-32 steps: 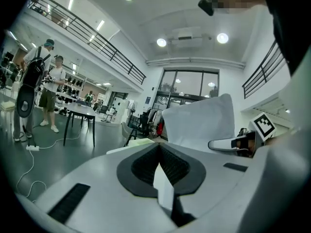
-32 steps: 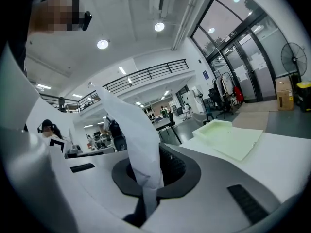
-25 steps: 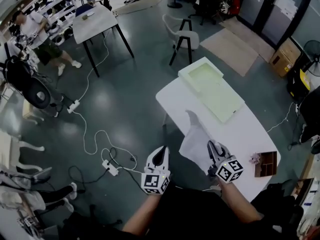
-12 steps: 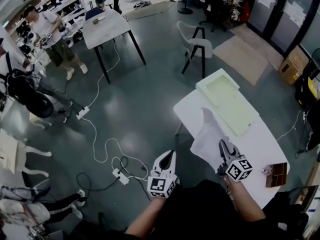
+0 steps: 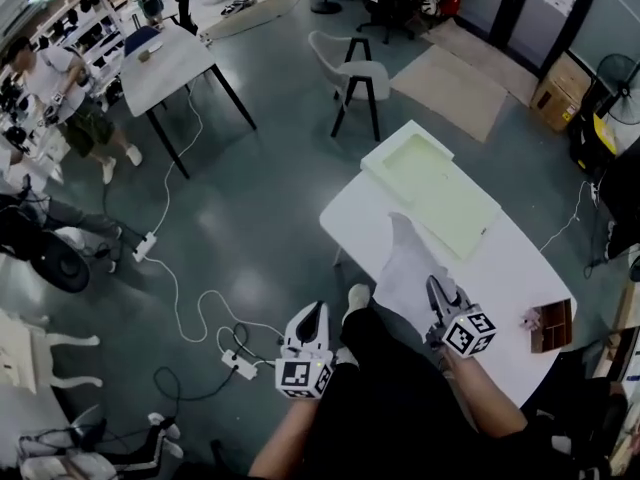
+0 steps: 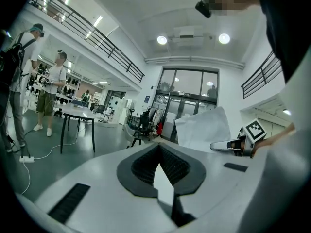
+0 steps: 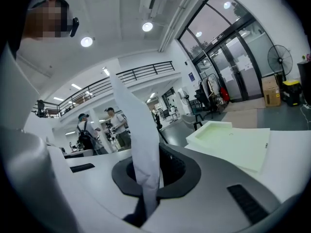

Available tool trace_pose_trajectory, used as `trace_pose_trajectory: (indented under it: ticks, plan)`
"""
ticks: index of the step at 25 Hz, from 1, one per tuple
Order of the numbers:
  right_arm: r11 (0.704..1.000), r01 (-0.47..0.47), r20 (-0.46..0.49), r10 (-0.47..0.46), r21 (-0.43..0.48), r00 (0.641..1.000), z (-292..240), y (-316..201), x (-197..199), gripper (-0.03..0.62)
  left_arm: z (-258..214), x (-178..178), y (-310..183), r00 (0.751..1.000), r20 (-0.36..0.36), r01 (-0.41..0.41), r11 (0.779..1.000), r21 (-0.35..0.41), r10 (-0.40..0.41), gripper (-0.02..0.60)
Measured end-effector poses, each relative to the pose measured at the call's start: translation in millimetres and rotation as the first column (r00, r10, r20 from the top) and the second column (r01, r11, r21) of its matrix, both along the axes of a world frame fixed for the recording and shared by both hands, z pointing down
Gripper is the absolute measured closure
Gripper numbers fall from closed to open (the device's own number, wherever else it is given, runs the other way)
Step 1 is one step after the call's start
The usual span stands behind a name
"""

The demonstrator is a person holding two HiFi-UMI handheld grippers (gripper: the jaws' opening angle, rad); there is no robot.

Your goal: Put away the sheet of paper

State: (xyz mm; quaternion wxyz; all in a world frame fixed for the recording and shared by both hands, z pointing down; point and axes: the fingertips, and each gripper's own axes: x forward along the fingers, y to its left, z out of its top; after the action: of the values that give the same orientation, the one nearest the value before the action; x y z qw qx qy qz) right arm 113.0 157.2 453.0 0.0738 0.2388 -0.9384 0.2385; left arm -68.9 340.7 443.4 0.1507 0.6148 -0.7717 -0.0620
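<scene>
The right claw [image 5: 433, 288] was clamped on the lower edge of the sheet of paper [image 5: 402, 266], its jaws closed on the sheet, which stood upward out of them and bowed slightly. The sheet was held over the near left edge of the bench [image 5: 500, 268], its upper corner directed toward the far end. The left claw [image 5: 311, 314] was off the bench, over the floor [image 5: 260, 198] beside the near left edge; its jaws were together with nothing between them. The bench was a white top with rounded corners. A shallow pale green tray [image 5: 408, 160] lay at its far corner, and a flat pale sheet-like panel [image 5: 462, 213] lay overlapping the tray's near side, along the far right edge. A small brown wooden box [image 5: 548, 326] sat at the near right edge, well apart from the sheet. The room had a glossy grey-green floor. White cables with power strips [image 5: 232, 360] ran across it to the left of the bench. A white chair [image 5: 357, 72] with black legs stood beyond the far corner, a tan mat [image 5: 450, 86] lay near it, and a second white table [image 5: 168, 63] with black legs stood further left. A cardboard box [image 5: 560, 93] rested near the glazed doors, and a person [image 5: 62, 93] stood at the room's left side.
</scene>
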Motion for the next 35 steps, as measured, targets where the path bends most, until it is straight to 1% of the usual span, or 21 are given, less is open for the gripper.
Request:
trace_pose_trajectory:
  ticks: [5,11,16,22,28,32,35]
  plan:
    - [0.998,-0.056,0.016,0.056,-0.027,0.998,13,-34,0,0.595,5,-10,-39,0.999,0.003,-0.051,0.998,-0.021,0.051,0.578]
    - [0.992,-0.111,0.043,0.114,-0.066,0.993,32,-76,-13,0.595,8,-28,-104,0.989,0.038,-0.144,0.988,-0.058,0.146,0.578]
    - [0.977,-0.178,0.039,0.183,-0.116,0.982,52,-118,-22,0.595,22,-50,-168,0.979,0.015,-0.202,0.975,-0.097,0.204,0.578]
    - [0.959,-0.235,0.024,0.242,-0.161,0.97,75,-169,-32,0.595,25,-68,-245,0.959,0.034,-0.276,0.954,-0.119,0.282,0.578]
    - [0.937,-0.3,0.038,0.311,-0.179,0.95,80,-207,-29,0.595,31,-70,-288,0.941,0.018,-0.33,0.932,-0.15,0.337,0.578]
    - [0.92,-0.345,0.062,0.361,-0.184,0.931,76,-234,-26,0.595,24,-75,-315,0.92,0.052,-0.375,0.911,-0.17,0.388,0.578]
    - [0.921,-0.358,0.085,0.373,-0.153,0.924,72,-254,-24,0.595,19,-75,-334,0.898,0.074,-0.417,0.894,-0.166,0.433,0.578]
